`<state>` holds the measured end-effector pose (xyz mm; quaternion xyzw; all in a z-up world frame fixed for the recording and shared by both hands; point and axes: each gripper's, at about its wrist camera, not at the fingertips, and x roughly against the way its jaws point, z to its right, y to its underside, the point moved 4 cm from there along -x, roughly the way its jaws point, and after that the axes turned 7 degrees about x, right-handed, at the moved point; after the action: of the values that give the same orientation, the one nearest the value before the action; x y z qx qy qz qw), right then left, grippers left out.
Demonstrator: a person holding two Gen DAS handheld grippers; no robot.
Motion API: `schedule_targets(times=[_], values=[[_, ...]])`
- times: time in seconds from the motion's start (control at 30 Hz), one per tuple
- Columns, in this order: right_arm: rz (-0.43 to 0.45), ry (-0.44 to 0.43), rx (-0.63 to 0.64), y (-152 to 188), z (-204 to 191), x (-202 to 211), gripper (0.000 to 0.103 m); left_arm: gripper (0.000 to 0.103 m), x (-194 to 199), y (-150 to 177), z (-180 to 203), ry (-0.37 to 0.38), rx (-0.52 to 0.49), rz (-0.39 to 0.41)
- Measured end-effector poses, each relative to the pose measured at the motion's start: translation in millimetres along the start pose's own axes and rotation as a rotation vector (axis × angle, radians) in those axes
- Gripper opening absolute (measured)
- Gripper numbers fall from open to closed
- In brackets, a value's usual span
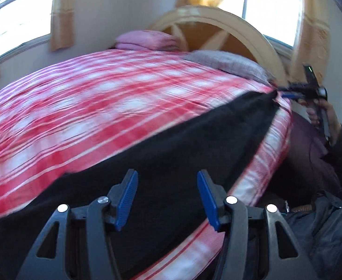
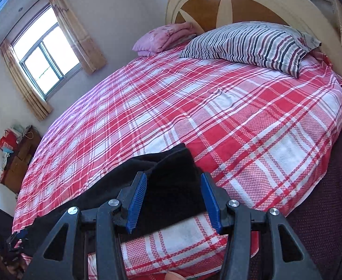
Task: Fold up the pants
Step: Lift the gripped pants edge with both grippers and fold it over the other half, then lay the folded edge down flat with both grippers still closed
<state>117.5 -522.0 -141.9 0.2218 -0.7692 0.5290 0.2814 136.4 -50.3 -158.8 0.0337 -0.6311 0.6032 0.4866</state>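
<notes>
The black pants (image 1: 171,140) lie stretched along the bed's (image 2: 217,107) near edge (unfolded); both grippers' jaws gape, released.

The black pants (image 1: 171,154) (image 2: 171,186) lie stretched in a long band along the near edge of the bed, directly beneath and ahead of the left tool's fingers. Seen from the right tool, one squared end of the dark fabric sits between and just beyond its fingers, flat, with a soft fold ridge to the left.
</notes>
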Motion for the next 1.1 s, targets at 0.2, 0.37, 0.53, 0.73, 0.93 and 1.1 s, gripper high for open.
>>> schedule_targets(times=[0.2,0.37,0.53,0.73,0.93,1.1], values=[[0.005,-0.008,-0.024,-1.2,0.2,-4.8,0.05,0.056,-59.4,-12.2,66.8,0.089,-0.144,-0.097],[-0.001,-0.017,-0.048,1.5,7.7,-11.7,0.05,0.056,-83.6,-11.4,94.7,0.116,-0.198,-0.147],[-0.01,-0.029,-0.061,0.0,13.5,-11.5,0.05,0.056,-105.8,-2.5,104.2,0.093,-0.226,-0.195],[-0.004,-0.04,-0.041,-1.8,6.5,-5.7,0.05,0.041,-111.7,-4.5,97.3,0.073,-0.207,-0.195],[-0.011,-0.047,-0.071,2.1,10.1,-13.3,0.048,0.018,-108.7,-2.9,103.4,0.072,-0.218,-0.198],[-0.015,-0.059,-0.098,1.9,15.7,-16.4,0.038,0.018,-110.4,-4.0,103.7,0.086,-0.205,-0.209]])
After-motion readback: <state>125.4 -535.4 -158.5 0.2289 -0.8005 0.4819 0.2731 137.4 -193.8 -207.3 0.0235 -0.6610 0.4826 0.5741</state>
